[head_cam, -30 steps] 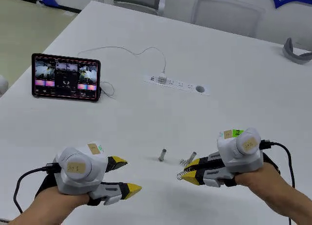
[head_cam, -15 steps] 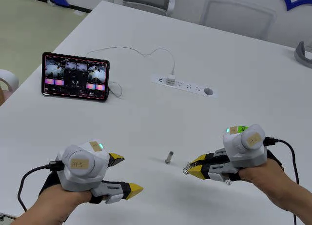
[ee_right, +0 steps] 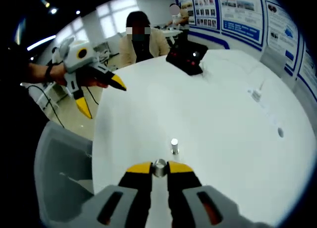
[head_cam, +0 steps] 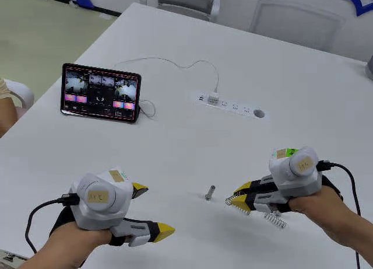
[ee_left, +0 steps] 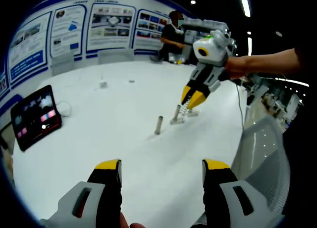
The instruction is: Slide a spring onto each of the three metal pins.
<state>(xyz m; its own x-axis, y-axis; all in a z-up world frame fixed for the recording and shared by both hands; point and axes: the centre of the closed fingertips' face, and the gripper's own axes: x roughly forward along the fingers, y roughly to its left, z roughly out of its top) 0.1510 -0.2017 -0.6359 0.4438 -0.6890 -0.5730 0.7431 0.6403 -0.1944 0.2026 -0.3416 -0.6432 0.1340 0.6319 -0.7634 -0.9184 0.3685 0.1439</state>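
Observation:
A short metal pin (head_cam: 209, 192) stands upright on the white table (head_cam: 175, 146). Right of it, my right gripper (head_cam: 238, 199) is shut on a small spring (head_cam: 229, 200) that sticks out past its yellow tips. From the right gripper view, the spring's end (ee_right: 159, 166) shows between the shut jaws, with the pin (ee_right: 174, 145) just beyond. In the left gripper view, a second pin (ee_left: 177, 114) stands beside the first pin (ee_left: 159, 124), under the held spring (ee_left: 184, 109). Another spring (head_cam: 275, 219) lies on the table below the right hand. My left gripper (head_cam: 152, 212) is open at the lower left, holding nothing.
A tablet (head_cam: 101, 92) stands at the left of the table, and a white power strip (head_cam: 230, 105) with a cable lies further back. Chairs (head_cam: 180, 0) stand at the far edge. In the right gripper view, a person (ee_right: 138, 40) sits beyond the table.
The head camera has shifted, so the whole scene sits lower and further right. My right gripper keeps the spring near the pins. A loose spring now shows under the right hand. The left gripper stays open.

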